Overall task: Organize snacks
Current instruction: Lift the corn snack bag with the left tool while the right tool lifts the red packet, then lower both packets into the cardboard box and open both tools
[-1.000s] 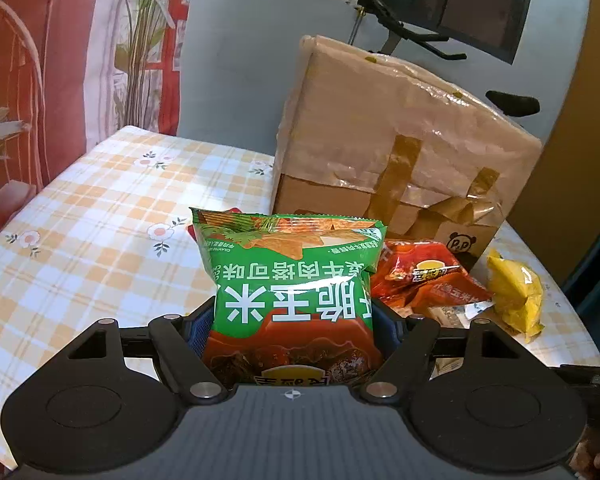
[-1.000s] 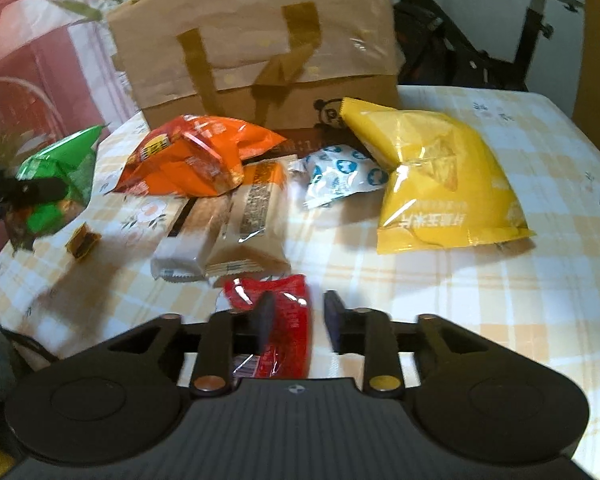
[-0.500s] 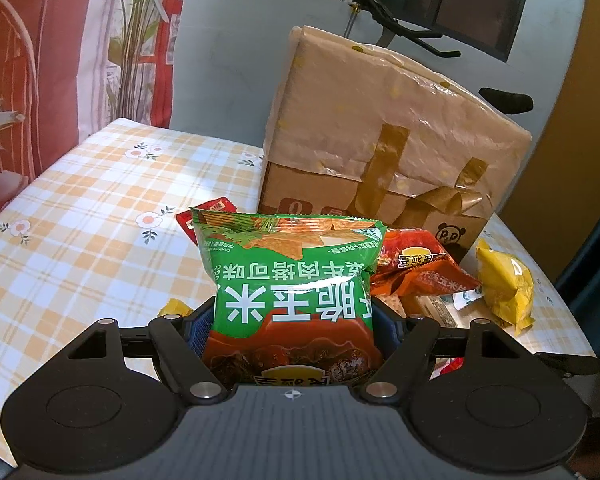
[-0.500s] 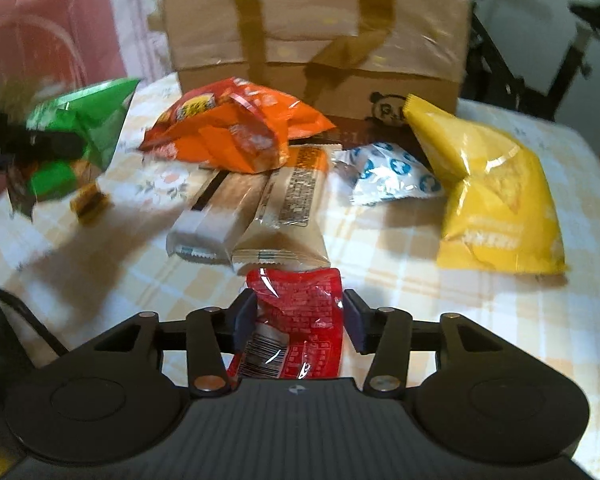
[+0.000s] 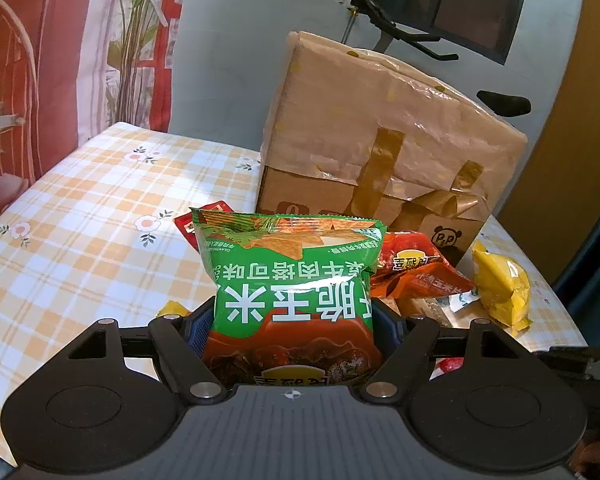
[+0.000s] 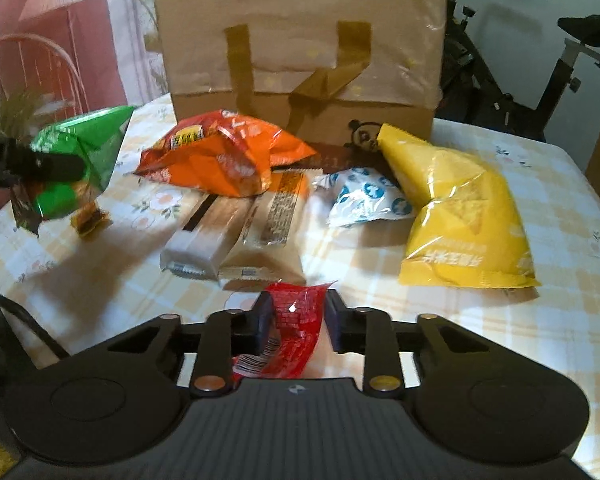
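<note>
Two crinkly foil packets, green bag and red packet

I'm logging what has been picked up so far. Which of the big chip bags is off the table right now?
The green chip bag, clamped in the left gripper. The orange chip bag and yellow chip bag lie on the tablecloth.

Dim, perhaps motion-blurred; fisheye-warped edges

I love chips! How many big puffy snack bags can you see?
3: the green bag is held up in the left gripper, the orange bag lies before the brown tote, and the yellow bag is on the right. More may be hidden.
</note>
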`<action>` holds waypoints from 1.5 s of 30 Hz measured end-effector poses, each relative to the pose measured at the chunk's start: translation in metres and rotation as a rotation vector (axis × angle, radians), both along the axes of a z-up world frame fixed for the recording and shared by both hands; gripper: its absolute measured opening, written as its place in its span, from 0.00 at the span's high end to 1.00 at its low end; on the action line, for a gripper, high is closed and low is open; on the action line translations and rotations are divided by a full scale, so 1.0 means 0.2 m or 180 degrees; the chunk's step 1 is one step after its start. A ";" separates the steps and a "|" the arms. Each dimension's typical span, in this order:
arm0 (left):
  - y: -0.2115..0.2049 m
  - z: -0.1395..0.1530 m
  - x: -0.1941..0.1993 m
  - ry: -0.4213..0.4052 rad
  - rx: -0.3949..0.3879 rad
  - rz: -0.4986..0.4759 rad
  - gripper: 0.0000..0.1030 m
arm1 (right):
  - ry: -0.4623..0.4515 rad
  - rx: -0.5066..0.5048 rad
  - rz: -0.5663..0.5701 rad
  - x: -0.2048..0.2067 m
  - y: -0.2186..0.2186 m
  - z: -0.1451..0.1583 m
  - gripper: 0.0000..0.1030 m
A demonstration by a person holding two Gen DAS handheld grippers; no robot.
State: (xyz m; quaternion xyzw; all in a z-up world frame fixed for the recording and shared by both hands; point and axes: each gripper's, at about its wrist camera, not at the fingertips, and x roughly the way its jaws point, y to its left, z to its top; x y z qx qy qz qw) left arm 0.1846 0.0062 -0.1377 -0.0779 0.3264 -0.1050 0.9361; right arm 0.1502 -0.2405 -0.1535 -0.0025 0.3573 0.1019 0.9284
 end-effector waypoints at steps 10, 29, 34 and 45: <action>0.01 0.05 -0.01 -0.0156 0.0014 -0.0037 0.24 | -0.0298 0.0045 0.0058 -0.01 -0.02 0.13 0.99; -0.27 0.67 0.38 -0.1131 0.0128 -0.0367 0.24 | -0.1635 0.0136 0.0079 0.29 -0.16 0.85 0.99; -0.38 0.79 0.57 -0.1324 0.0174 -0.0419 0.24 | -0.1875 0.0042 0.0150 0.47 -0.13 0.99 0.99; -0.59 0.71 0.98 -0.1115 0.0591 -0.0287 0.23 | -0.1736 -0.0170 -0.0059 0.86 -0.13 0.91 0.99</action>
